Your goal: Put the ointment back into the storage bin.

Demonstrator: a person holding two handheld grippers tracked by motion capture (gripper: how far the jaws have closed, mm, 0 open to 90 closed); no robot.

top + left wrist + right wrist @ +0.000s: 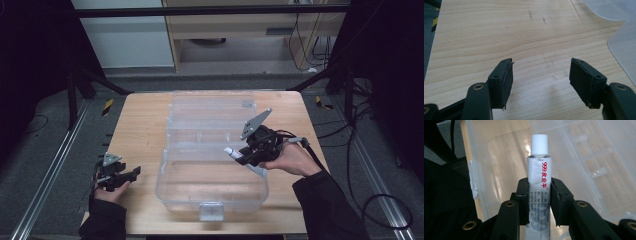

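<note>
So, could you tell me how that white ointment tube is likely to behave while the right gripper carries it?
The tube looks thin-walled, so it would probably dent under the right gripper. It seems small and likely light. Its round white cap suggests it may roll if dropped into the clear box.

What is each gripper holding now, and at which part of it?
The right gripper clamps the white tube around its middle body, cap forward. The left gripper is open, holding nothing.

Grey floor (45,150), wooden table (140,130) (pale), dim
</note>
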